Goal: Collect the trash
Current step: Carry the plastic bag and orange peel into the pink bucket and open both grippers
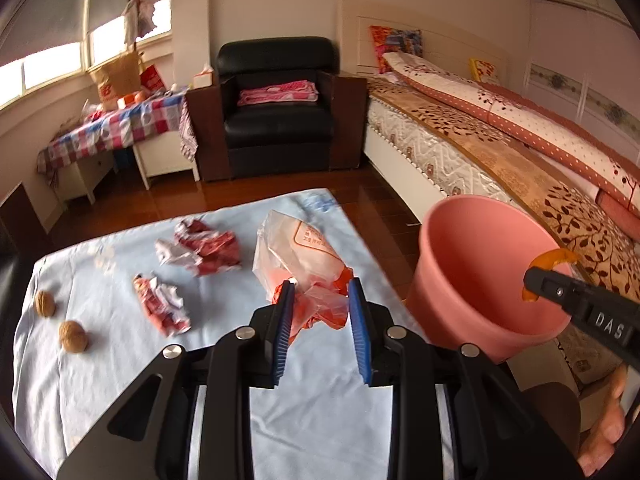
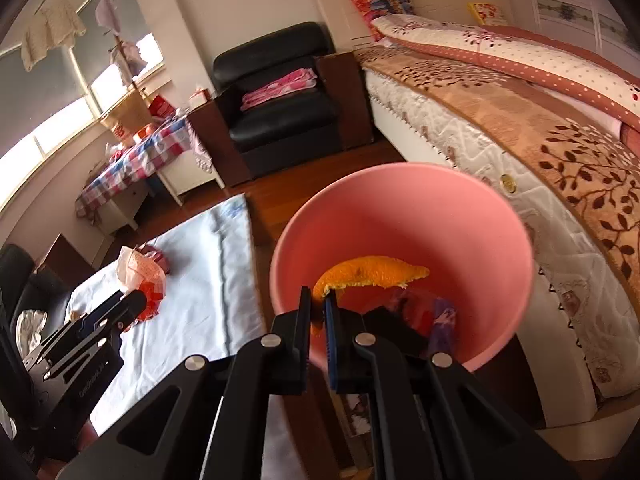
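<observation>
"DAS" reads on the right gripper (image 2: 319,300), which is angled down over the pink bin (image 2: 400,208), clamped on an orange peel (image 2: 372,272). The left gripper (image 1: 319,292) tilts down above the desk (image 1: 120,380), its jaws apart around a clear plastic bag (image 1: 296,248) with unreadable red print.

Table (image 1: 120,380) with light blue cloth. On it: two walnuts (image 1: 72,336), two crumpled red wrappers (image 1: 208,250), one clear plastic bag (image 1: 298,252) with orange print. Table stands on wood floor (image 1: 280,192).
</observation>
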Tool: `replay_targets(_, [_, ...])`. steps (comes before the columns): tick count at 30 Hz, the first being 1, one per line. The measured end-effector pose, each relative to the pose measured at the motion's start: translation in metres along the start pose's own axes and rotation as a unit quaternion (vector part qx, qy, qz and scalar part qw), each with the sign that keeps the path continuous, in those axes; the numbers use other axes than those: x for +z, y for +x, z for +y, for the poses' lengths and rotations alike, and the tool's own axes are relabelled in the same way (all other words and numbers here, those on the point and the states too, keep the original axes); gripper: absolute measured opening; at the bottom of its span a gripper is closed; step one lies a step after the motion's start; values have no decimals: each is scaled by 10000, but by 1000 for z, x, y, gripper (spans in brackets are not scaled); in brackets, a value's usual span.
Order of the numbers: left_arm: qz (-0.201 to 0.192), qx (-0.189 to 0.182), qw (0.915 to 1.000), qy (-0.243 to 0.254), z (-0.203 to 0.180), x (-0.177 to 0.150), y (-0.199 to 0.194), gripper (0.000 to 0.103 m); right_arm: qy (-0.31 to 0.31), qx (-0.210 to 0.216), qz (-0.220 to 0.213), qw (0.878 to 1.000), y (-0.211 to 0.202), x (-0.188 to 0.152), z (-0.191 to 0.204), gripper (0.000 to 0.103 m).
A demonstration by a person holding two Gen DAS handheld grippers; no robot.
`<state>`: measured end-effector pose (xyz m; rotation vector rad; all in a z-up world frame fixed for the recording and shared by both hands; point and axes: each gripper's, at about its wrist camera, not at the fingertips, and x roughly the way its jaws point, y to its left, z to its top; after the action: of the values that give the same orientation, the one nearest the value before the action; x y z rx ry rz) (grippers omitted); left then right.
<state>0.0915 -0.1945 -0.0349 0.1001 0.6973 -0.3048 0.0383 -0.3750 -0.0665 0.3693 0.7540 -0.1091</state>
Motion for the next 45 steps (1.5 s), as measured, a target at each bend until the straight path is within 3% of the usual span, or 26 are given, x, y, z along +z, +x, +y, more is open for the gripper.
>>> replay_targets(4, [-39, -175, 9998, 77, -17, 8, 6, 27, 153, -95, -129, 9998, -2, 8, -22, 6])
replay_targets(13, [-277, -1276, 9914, 30, -54, 25, 9, 27, 397, -208, -80, 9990, 4, 9, -63, 6])
replay_targets(17, [-174, -1485, 9887, 130, -73, 26, 17, 27, 449, -264, -27, 9986, 9, 6, -74, 6])
replay_targets(26, [130, -1536, 9872, 407, -103, 18, 39, 27, 429, -278, 76, 9987, 22, 5, -82, 6])
replay_targets(36, [263, -1539, 9866, 471, -109, 15, 49, 28, 374, -298, 178, 9987, 31, 5, -83, 7])
replay_targets(43, [294, -1555, 9865, 430, -106, 17, 50, 41, 310, -307, 208, 9988, 35, 5, -79, 8])
replay_targets(45, [289, -1539, 9868, 418, -106, 18, 50, 43, 284, -324, 215, 9988, 34, 5, -78, 15])
